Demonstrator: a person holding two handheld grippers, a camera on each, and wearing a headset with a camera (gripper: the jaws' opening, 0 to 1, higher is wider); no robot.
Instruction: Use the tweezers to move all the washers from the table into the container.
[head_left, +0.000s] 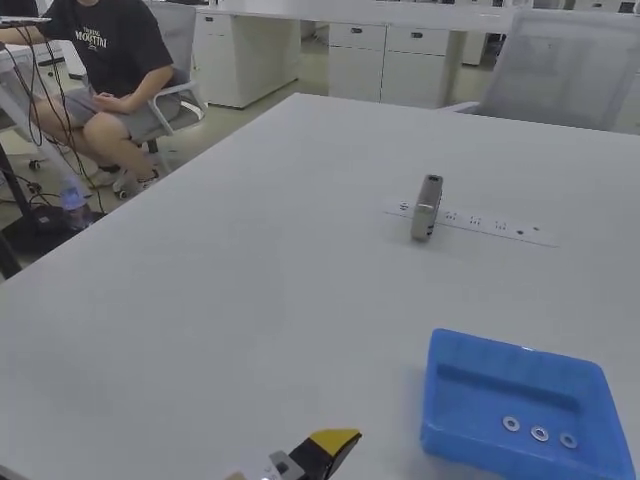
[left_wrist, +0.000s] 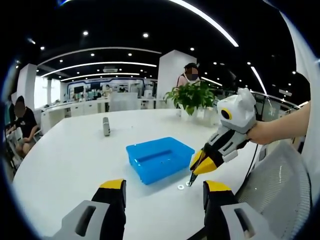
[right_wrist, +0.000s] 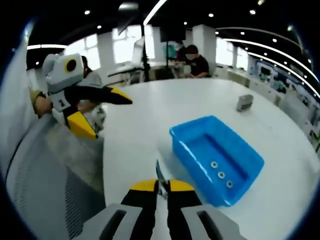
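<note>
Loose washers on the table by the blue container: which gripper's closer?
Right. The right gripper hangs just above the loose washers, with its tweezers tip almost on them. The left gripper sits farther back at the edge of the table, jaws open.

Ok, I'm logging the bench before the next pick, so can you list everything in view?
table: one, white, underlies everything.
container: one, blue, on the table's near right.
washers in the container: three, silver, in a row on its floor.
tweezers: one, dark, held in the right tongs.
washers on the table: apparently two, silver, by the tweezers' tip.
grey device: one, upright on the table's socket strip.
plant: one, green, by the table's far side.
seated person: one, black T-shirt, beyond the table.
left tongs: yellow-tipped, open, empty.
right tongs: yellow-tipped, shut on the tweezers.
</note>
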